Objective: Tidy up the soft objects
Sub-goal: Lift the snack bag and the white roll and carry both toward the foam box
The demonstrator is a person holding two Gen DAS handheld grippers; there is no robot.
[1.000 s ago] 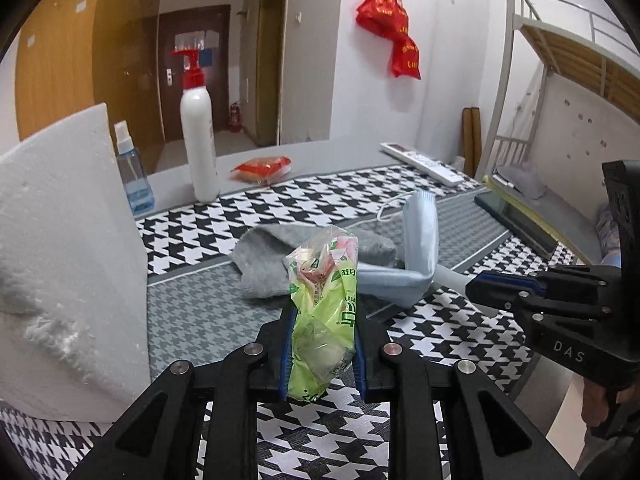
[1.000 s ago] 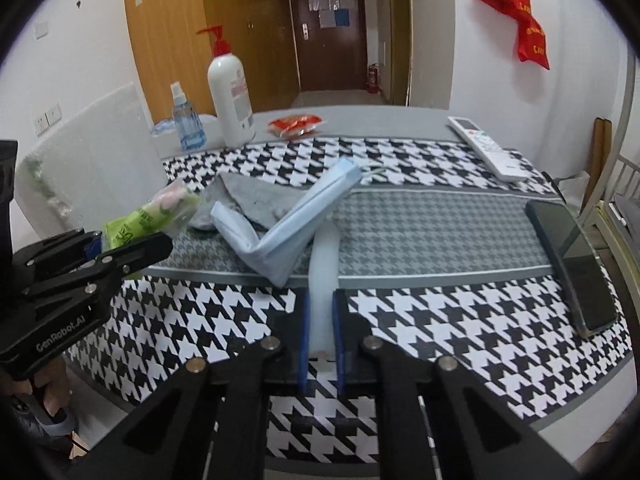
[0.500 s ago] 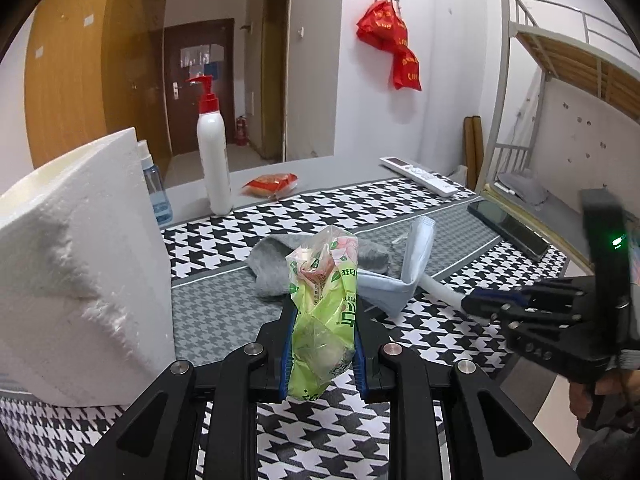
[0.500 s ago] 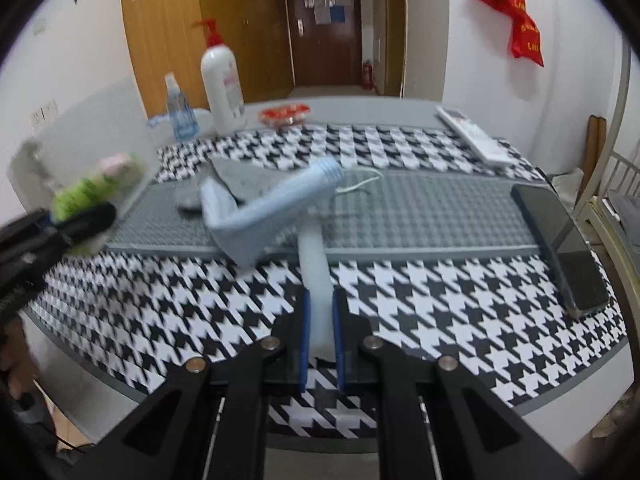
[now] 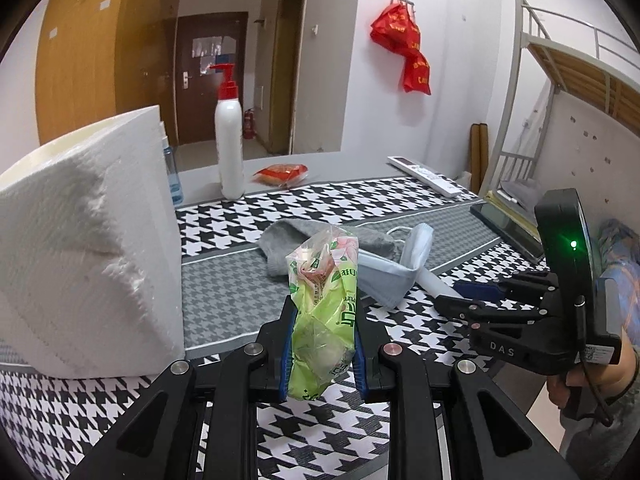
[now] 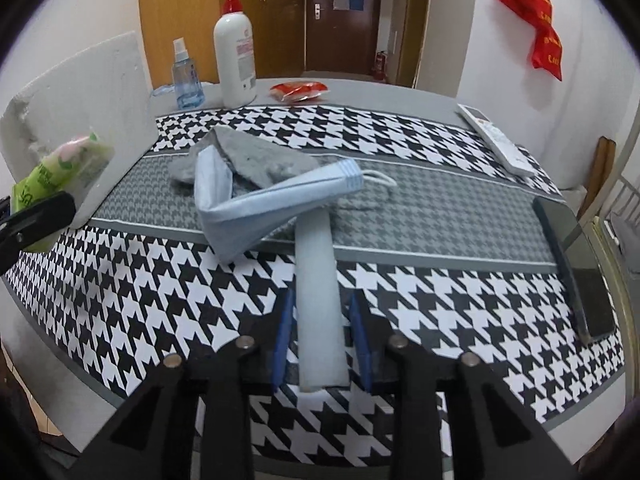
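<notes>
Table under a black-and-white houndstooth cloth (image 6: 420, 128). White foam block (image 5: 88, 248) – left edge. Grey knitted sock (image 6: 256, 160) – centre band, partly under the pale blue face mask (image 6: 256, 208). White flat strip (image 6: 318, 304) – near edge, touching the mask.

Left gripper (image 5: 322, 344) – clamped on a green plastic tissue pack (image 5: 322, 312), held aloft.

Right gripper (image 6: 320, 344) – jaws just opened, pads clear of the strip.

Risk: withdrawing could snag the strip and drag the mask.

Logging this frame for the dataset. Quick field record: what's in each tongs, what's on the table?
left tongs: shut on green plastic tissue packet
right tongs: jaws just opened, pale translucent strip between them, pads clear of it
table centre: light blue face mask lying over grey knitted cloth
left of table: white foam block
</notes>
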